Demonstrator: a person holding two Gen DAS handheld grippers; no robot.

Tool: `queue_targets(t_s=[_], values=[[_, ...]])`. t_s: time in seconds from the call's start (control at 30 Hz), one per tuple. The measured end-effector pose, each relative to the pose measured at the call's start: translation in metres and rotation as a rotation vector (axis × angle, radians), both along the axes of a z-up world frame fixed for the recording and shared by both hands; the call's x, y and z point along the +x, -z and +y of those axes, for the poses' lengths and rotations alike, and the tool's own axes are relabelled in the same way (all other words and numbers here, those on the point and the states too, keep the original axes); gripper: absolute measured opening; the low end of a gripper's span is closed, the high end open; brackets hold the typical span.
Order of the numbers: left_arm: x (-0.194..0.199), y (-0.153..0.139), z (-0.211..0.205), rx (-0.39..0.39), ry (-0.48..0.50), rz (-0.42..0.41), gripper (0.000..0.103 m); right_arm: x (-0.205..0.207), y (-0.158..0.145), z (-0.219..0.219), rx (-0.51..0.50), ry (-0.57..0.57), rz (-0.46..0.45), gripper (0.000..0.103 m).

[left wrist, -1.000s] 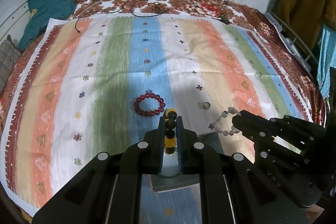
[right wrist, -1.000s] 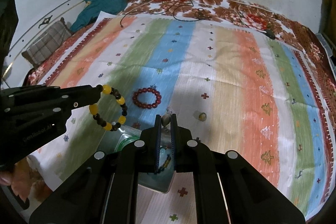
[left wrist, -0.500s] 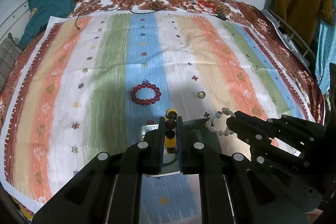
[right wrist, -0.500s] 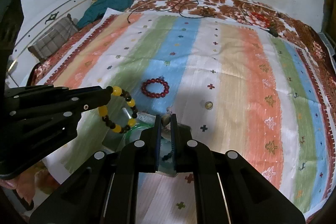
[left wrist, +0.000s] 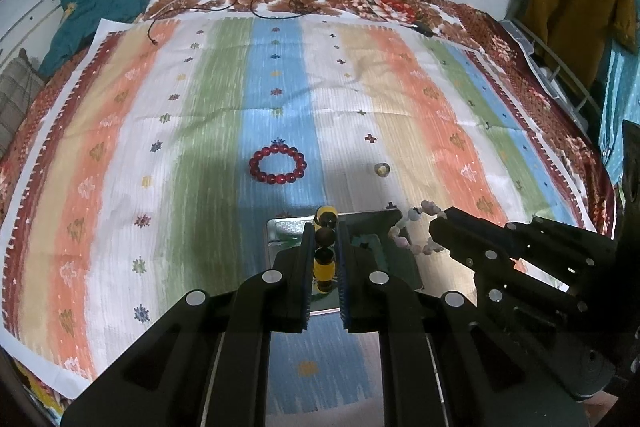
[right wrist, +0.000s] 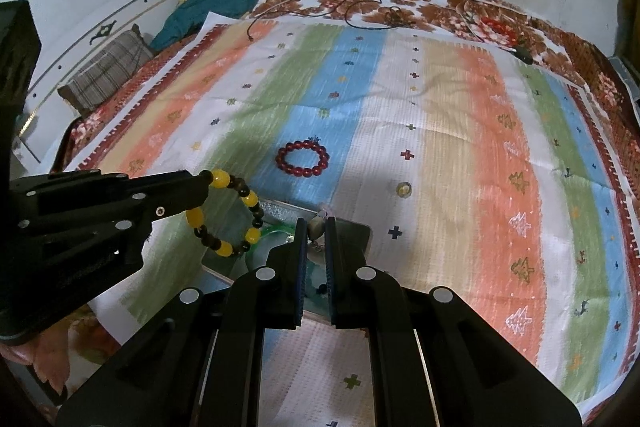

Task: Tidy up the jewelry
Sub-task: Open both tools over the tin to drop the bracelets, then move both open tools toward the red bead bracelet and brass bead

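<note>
Here, left fingers [left wrist: 325, 247] clamping yellow bracelet [right wrist: 224, 213] edge-on, right fingers [right wrist: 316, 231] pinching pale bracelet [left wrist: 416, 231].

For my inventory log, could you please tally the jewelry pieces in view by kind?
Bracelets: 3 (yellow-and-brown bracelet in the left hand-held gripper, pale bead bracelet in the right hand-held gripper, red bracelet on the cloth)
Small ring-like piece: 1
Total: 4

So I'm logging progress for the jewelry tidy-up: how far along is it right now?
Done: something green already lies in the metal tray.
In hand: the left hand-held gripper holds the yellow and brown bracelet, and the right hand-held gripper holds the pale bead bracelet; both hang above the tray.
Left: the red bracelet and a small ring lie on the striped cloth.
</note>
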State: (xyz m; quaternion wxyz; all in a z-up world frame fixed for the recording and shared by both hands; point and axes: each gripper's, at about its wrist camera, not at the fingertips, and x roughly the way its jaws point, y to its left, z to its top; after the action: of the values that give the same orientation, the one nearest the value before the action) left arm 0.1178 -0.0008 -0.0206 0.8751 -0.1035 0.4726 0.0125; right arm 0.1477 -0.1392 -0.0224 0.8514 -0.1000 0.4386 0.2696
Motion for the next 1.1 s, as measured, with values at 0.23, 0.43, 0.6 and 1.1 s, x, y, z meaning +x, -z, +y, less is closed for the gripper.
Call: queue_targets(t_s=[0.23,0.43,0.6,1.1], values=[[-0.002,0.007,0.015,-0.014,-0.095,0.035,0.019,0.006,0.008,-0.003,-0.032,0.040,0.028,0.029],[0.003,0.009,0.031,-0.018,-0.146,0.049,0.025,0.016,0.009,-0.010,-0.028,0.081,0.034,0.039],[0.011,0.012,0.032,0.000,-0.143,0.055,0.037,0.025,0.013,-0.010,-0.048,0.087,0.043,0.039],[0.049,0.031,0.041,0.065,-0.134,0.090,0.049,0.062,0.030,-0.009,-0.116,0.127,0.043,0.049]])
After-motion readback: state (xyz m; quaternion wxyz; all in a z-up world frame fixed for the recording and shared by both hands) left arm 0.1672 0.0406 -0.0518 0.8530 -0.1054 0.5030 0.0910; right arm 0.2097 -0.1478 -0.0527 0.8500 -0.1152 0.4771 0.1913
